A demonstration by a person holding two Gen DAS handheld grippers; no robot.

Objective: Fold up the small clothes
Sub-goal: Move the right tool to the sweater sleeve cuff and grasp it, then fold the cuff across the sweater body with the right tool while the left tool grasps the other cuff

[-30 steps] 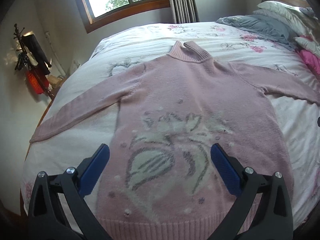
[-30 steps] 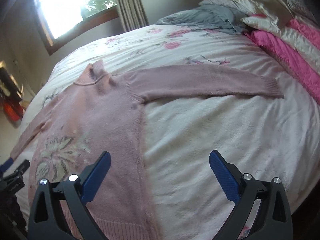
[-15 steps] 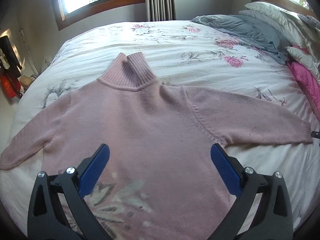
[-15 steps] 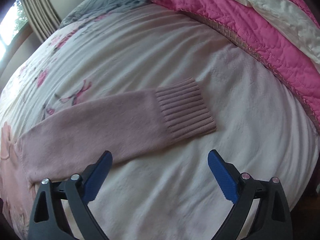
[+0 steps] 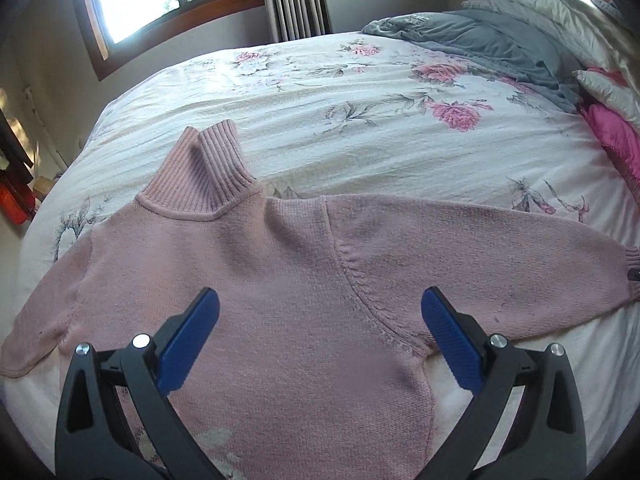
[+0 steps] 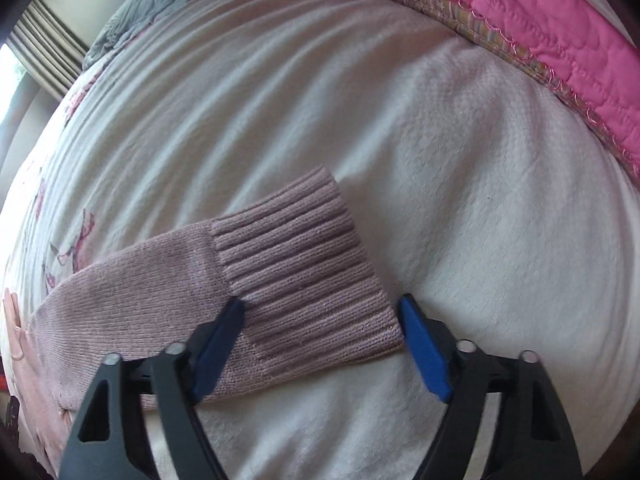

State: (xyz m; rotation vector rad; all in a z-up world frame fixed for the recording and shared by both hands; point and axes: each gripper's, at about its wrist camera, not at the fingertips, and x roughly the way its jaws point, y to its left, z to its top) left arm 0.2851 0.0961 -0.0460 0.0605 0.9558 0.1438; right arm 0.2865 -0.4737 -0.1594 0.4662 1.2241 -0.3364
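I have the pink turtleneck sweater (image 5: pixel 304 280) spread flat, front up, on the floral bedspread (image 5: pixel 360 92), sleeves out to either side. My left gripper (image 5: pixel 320 332) hovers over the upper chest with its blue pads spread wide and nothing between them; the ribbed collar (image 5: pixel 200 176) lies ahead and slightly to its left, and the shoulder seam runs under the right-hand pad.

My right gripper (image 6: pixel 322 336) is down at the end of the sweater's right sleeve (image 6: pixel 160 276). Its jaws are parted and straddle the ribbed cuff (image 6: pixel 304 264): the left finger sits on or just over the knit where the ribbing begins, and the right finger is beside the cuff's outer corner, over the bare white cover. I cannot tell whether either pad actually presses on the fabric. Ahead of this gripper, well apart, runs the edge of a pink quilt (image 6: pixel 540 28).

I judge this to be the start of the first fold, taking the sleeve. Next I need to close the right jaws on the cuff, catching both layers, then lift and carry it inward across the chest. The left gripper looks placed to pin the shoulder while the sleeve comes over.
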